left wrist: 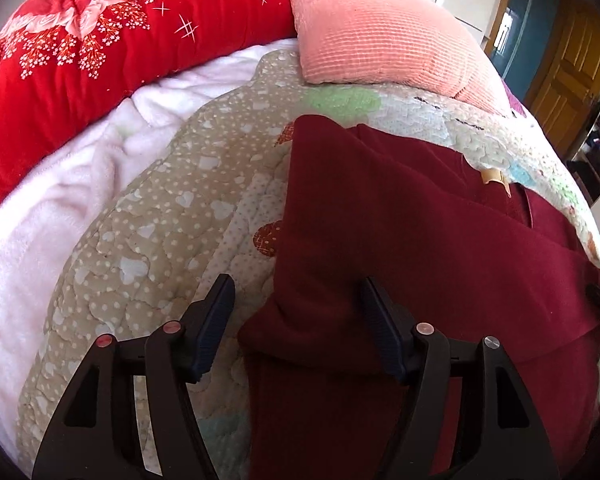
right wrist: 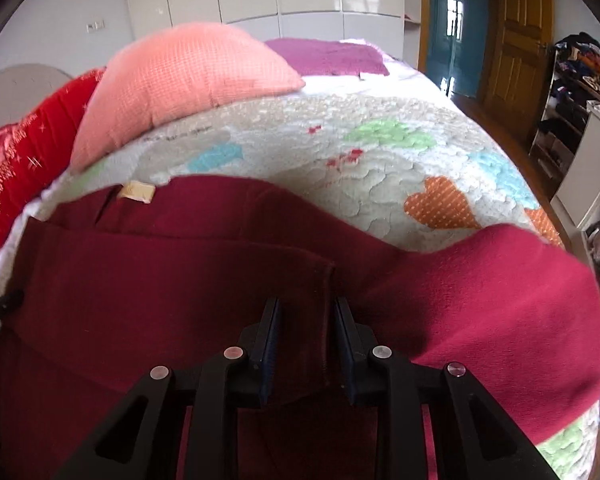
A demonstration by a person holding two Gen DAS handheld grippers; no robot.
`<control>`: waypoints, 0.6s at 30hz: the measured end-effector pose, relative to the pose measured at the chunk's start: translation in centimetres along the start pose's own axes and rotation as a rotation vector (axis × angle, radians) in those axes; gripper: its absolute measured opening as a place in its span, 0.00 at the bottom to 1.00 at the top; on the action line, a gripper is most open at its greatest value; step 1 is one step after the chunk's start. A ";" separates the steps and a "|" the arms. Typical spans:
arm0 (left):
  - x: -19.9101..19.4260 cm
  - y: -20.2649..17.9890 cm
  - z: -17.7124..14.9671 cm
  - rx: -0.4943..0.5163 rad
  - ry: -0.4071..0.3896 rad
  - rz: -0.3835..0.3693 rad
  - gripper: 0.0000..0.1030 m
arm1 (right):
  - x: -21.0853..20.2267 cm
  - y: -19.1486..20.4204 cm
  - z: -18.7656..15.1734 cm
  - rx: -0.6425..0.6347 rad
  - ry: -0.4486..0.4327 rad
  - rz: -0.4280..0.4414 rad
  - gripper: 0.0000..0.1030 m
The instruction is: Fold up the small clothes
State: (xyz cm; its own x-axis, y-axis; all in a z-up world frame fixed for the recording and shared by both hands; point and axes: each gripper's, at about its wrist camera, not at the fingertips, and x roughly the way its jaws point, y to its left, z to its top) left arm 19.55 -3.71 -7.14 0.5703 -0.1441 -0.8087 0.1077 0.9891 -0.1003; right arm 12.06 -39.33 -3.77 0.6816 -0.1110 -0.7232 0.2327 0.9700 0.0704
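The dark red garment lies on the quilted bedspread, which serves as the reference surface for all positions below. In the left wrist view the garment covers the near right part of the bedspread, with a folded layer forming a straight edge down its left side and a small tan label showing near its far edge. The left gripper stands with its fingers wide apart; a bunched fold of the garment sits between them, and the right finger rests against the fabric while the left finger is over bare bedspread, so nothing is clamped. In the right wrist view the garment spans the near half of the bedspread, the label at its far left edge, and a brighter-lit flap raised on its right side. The right gripper has its fingers set narrow, with a seam of the garment between them; whether the pads actually grip the cloth cannot be determined. At the far side of the bedspread lie a salmon pink pillow, a red floral quilt and a white fleece blanket. Beyond the bedspread's right side an open shelf unit holds assorted clothing and small items, too blurred to identify individually.
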 end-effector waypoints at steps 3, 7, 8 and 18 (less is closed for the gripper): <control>-0.9 -0.1 -0.1 0.000 -0.009 0.006 0.64 | -2.0 0.0 -0.2 0.002 -0.010 0.000 0.24; -3.1 -0.5 -0.5 0.028 -0.040 0.025 0.64 | -2.6 0.8 -1.7 -0.023 -0.004 0.015 0.29; -4.0 -0.6 -0.6 0.029 -0.052 0.023 0.64 | -1.8 1.0 -2.0 -0.035 0.022 0.005 0.29; -10.9 -2.1 -3.0 0.048 -0.150 0.002 0.64 | -7.5 2.0 -3.0 -0.025 -0.044 0.038 0.36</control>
State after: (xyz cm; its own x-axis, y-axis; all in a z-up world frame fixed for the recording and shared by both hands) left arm 10.70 -4.09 0.19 0.6854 -0.1483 -0.7129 0.1432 0.9874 -0.0677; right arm 5.33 -35.94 -0.22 0.7198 -0.0829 -0.6892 0.1892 0.9787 0.0799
